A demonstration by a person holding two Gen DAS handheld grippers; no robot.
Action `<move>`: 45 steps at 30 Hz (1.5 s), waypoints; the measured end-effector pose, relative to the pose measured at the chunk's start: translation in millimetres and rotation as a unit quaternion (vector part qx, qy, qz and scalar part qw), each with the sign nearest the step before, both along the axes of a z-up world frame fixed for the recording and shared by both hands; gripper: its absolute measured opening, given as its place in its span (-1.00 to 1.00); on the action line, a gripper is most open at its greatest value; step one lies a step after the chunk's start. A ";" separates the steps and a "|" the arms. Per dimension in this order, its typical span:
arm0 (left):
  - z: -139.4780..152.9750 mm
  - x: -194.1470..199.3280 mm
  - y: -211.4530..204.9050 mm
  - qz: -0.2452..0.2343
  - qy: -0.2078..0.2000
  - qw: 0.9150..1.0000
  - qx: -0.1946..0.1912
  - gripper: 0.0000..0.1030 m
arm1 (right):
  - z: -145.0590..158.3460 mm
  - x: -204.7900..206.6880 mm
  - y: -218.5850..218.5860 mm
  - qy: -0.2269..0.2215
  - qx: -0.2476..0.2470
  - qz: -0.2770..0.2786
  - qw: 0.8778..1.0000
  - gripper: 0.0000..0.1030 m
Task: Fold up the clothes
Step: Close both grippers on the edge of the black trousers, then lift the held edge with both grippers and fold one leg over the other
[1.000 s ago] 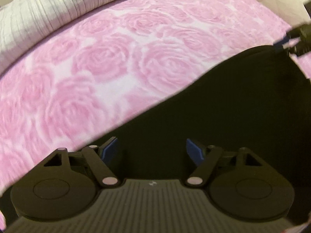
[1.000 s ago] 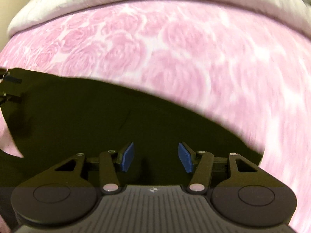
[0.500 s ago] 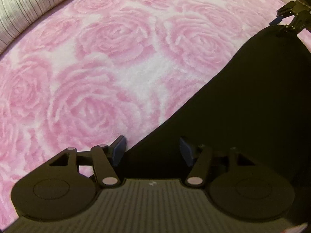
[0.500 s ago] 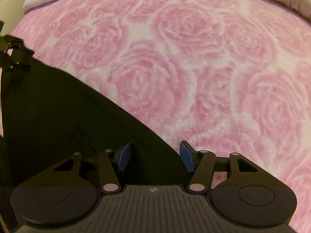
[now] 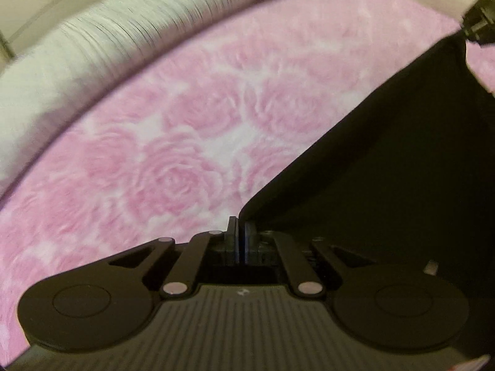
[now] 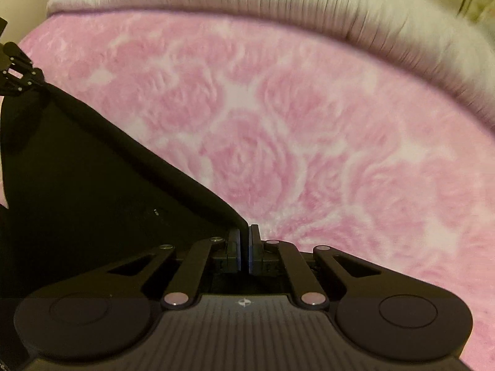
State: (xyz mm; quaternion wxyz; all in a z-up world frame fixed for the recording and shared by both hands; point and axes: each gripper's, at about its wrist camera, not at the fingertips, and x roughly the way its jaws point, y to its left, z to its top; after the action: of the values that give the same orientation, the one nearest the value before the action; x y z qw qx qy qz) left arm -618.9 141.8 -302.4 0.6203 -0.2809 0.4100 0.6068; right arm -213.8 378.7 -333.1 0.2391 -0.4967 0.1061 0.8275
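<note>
Both grippers, left (image 5: 239, 232) and right (image 6: 244, 241), pinch a taut, plain black garment (image 5: 386, 185).

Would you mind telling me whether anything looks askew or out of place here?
Nothing stands out. The black garment is pinched at a corner by the left gripper and the right gripper, stretched above the pink rose blanket.

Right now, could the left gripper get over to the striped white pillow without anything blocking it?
Probably not freely. The left gripper is shut on a corner of the black garment, so the cloth would drag along. The pink rose blanket between it and the striped white pillow looks bare.
</note>
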 end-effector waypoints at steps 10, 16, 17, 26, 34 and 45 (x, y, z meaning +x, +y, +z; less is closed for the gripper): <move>3.9 83.8 -164.6 0.106 -0.100 0.987 -0.072 -0.95 | 50.1 79.4 -208.7 -0.060 0.064 -0.031 0.996 -0.93; -16.1 110.4 -217.3 0.201 -0.176 0.958 -0.104 -0.61 | -8.9 95.2 -278.6 -0.168 -0.006 -0.062 0.984 -0.62; -12.4 108.0 -220.8 0.223 -0.194 0.951 -0.093 -0.46 | -14.0 98.2 -284.6 -0.170 -0.018 -0.077 0.982 -0.62; -7.5 94.4 -266.4 0.478 -0.346 0.807 0.031 -0.12 | -16.4 225.0 -255.5 0.212 -0.208 -0.520 0.801 -0.30; -35.3 91.1 -277.8 0.579 -0.387 0.711 0.101 -0.05 | -50.6 277.4 -239.2 0.321 -0.253 -0.602 0.686 -0.28; -45.7 76.8 -269.0 0.539 -0.293 0.788 0.050 0.11 | -59.4 298.3 -232.9 0.328 -0.240 -0.621 0.670 -0.23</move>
State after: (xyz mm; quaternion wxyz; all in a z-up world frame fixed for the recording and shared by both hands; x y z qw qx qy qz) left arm -542.1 -127.2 -348.2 0.2955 -0.5894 -0.0406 0.7508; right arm 84.5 145.9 -392.5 0.5198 -0.0531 0.6567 0.5438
